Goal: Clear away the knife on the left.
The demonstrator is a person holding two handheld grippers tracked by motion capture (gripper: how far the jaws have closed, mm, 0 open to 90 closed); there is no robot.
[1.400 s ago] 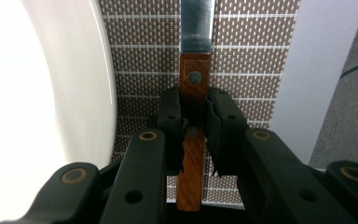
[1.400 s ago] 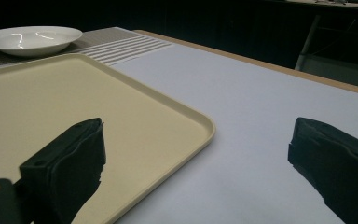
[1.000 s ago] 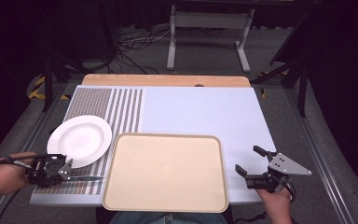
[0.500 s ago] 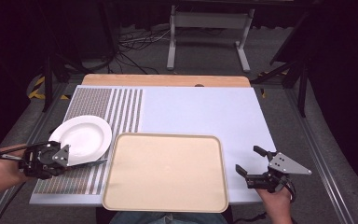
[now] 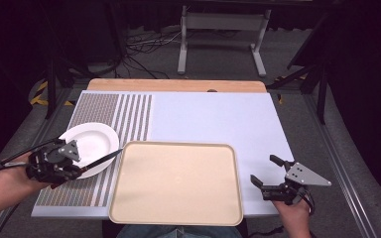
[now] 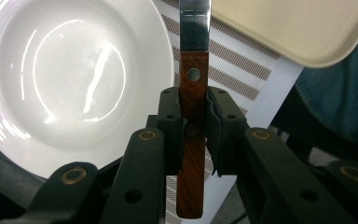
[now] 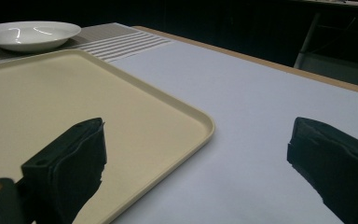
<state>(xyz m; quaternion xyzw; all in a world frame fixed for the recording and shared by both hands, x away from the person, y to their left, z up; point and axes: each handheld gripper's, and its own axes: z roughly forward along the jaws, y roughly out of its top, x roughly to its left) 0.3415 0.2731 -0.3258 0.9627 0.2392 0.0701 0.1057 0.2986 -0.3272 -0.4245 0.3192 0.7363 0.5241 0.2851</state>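
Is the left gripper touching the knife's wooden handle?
Touching: the left gripper view shows the left gripper with both jaws pressed against the knife handle's sides.

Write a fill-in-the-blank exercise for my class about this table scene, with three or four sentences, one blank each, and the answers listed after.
1. The left claw is shut on the wooden handle of a ____.
2. The white plate sits on the ____ part of the mat.
3. The right claw stands ____, with nothing between its jaws.
4. The large beige ____ lies between the two claws, at the table's near edge.

Missing words: knife; striped; open; tray
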